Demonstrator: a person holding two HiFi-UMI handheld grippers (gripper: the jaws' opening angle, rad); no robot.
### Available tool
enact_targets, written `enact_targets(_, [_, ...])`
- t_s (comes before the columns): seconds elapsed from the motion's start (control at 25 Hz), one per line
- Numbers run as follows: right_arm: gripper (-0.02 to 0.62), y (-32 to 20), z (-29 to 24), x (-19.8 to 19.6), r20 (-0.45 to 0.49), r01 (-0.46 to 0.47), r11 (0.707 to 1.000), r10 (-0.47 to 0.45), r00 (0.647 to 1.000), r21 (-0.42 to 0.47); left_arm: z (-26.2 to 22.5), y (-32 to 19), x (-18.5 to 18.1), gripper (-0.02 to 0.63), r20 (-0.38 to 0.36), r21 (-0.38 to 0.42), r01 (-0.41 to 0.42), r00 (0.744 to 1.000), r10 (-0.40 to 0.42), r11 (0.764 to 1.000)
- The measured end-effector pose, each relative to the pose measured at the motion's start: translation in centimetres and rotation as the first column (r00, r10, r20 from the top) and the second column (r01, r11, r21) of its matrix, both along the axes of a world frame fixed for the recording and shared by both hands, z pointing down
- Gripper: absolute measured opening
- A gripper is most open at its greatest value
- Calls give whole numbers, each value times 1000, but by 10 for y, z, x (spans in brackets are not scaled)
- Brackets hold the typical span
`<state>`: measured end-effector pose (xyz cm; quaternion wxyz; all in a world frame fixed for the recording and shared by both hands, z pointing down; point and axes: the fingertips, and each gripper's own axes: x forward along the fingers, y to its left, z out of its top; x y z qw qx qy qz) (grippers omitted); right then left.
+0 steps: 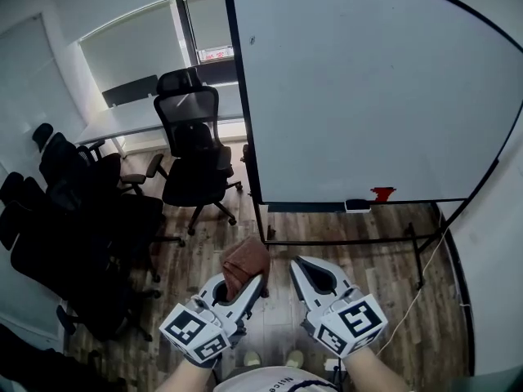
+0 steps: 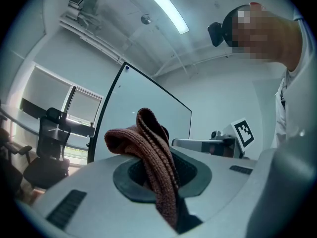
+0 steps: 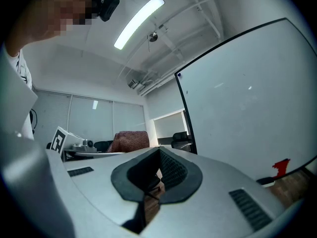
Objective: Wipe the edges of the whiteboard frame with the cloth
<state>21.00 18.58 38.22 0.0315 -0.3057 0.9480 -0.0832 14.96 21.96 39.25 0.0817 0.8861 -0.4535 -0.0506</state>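
Gripping the bunched brown cloth [image 1: 245, 264] in our left tool [image 1: 255, 282], we see its fold run forward toward the whiteboard [image 1: 368, 96] frame [image 1: 242, 104]. Our right tool [image 1: 298, 265] is clenched, empty. Office chairs [image 1: 192, 149] crowd the left.

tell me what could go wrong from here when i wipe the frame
The cloth is pinched by only a narrow fold in the left gripper, so dragging along the whiteboard frame might pull it free. A red item and a small block sit on the bottom ledge; wiping there could knock them off.
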Motion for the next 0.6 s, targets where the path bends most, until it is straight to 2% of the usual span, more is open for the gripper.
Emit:
enact_targets(0.28, [5,-9,6,5,25,31,999,-30,999,-9,6,-7,2,60,18,-8,44,999,-44,999])
enact_targets(0.6, [5,-38,6,-20,13,29,1000,-29,999,-6,13,-39,-29,60,-1,-8,58,998,-58,998])
